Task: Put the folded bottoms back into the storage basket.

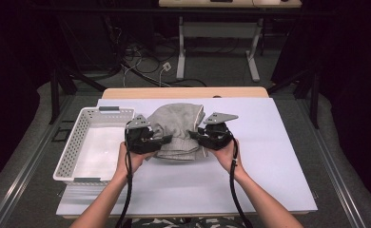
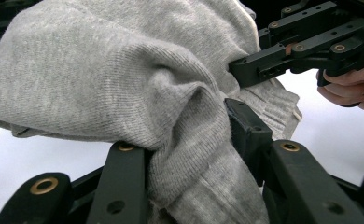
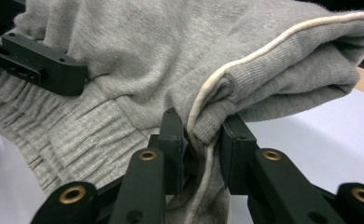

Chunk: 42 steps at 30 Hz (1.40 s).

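Grey knit garment bunched, long axis crosswise between both tongs.

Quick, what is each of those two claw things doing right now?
Left gripper: closed, pinching a fold of the grey garment.
Right gripper: closed, pinching the garment's piped edge.

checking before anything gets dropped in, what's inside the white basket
The white perforated basket shows a bare white floor with nothing lying on it. Its near-right corner is covered by the left gripper and the person's hand, so that part cannot be checked. The grey knit garment sits beside it on the table.
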Each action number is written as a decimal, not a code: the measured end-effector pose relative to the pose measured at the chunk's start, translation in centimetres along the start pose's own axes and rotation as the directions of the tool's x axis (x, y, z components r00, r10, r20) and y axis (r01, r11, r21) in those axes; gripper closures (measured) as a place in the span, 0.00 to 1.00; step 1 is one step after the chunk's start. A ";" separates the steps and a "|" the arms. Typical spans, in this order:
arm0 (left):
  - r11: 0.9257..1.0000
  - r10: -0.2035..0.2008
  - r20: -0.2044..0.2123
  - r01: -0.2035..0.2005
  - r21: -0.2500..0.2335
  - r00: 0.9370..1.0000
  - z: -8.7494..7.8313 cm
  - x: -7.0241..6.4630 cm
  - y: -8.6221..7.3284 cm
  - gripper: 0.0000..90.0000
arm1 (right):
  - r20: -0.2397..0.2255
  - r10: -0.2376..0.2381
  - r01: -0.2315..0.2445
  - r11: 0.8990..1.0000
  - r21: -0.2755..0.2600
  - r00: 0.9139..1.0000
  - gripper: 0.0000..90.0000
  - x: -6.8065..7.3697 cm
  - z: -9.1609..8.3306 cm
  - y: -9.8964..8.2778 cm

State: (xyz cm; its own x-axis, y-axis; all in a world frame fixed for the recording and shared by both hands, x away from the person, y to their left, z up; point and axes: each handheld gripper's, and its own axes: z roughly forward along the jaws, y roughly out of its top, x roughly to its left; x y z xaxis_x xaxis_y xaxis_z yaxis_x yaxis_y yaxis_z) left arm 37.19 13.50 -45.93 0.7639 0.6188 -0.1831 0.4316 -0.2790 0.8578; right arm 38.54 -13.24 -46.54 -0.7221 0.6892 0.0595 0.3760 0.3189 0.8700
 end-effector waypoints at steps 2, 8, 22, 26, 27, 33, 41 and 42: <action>1.000 0.002 -0.001 -0.002 0.000 1.000 -0.1 0.0 0.0 0.70 | -0.003 0.001 -0.001 1.000 0.000 1.000 0.81 0.0 0.0 0.0; 1.000 0.004 -0.005 -0.004 -0.003 1.000 -0.4 -0.2 0.0 0.70 | -0.012 0.004 -0.003 1.000 0.003 1.000 0.81 0.1 0.2 0.0; 1.000 -0.005 -0.022 0.005 -0.001 1.000 -1.1 -0.1 -0.6 0.70 | -0.036 -0.032 0.033 0.999 0.026 0.999 0.81 0.9 1.3 0.1; 1.000 -0.005 -0.027 0.005 -0.005 1.000 -1.3 0.0 -0.6 0.70 | -0.039 -0.029 0.030 0.999 0.024 0.999 0.81 1.0 1.3 0.2; 1.000 -0.004 -0.029 0.004 -0.006 1.000 -1.3 0.0 -0.6 0.70 | -0.041 -0.027 0.028 0.999 0.024 0.999 0.81 1.0 1.4 0.3; 1.000 -0.012 -0.036 0.012 -0.010 0.999 -1.9 0.0 -1.0 0.70 | -0.053 -0.029 0.031 0.999 0.028 0.998 0.81 1.3 1.6 0.4; 1.000 -0.018 -0.036 0.017 -0.021 0.999 -2.6 0.4 -0.9 0.70 | -0.064 -0.035 0.036 0.999 0.018 0.997 0.81 1.8 2.0 0.9; 1.000 -0.017 -0.036 0.016 -0.021 0.999 -2.7 0.5 -0.9 0.70 | -0.064 -0.035 0.036 0.999 0.018 0.997 0.81 1.8 2.0 0.9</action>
State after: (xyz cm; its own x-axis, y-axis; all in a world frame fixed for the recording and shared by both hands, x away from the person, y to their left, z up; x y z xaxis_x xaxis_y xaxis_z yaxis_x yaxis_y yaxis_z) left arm 35.89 16.04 -45.48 0.7387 0.6496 -0.1798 0.4335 -0.2537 0.8647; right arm 38.75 -10.41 -46.60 -0.7701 0.6350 0.0603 0.3603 0.3551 0.8626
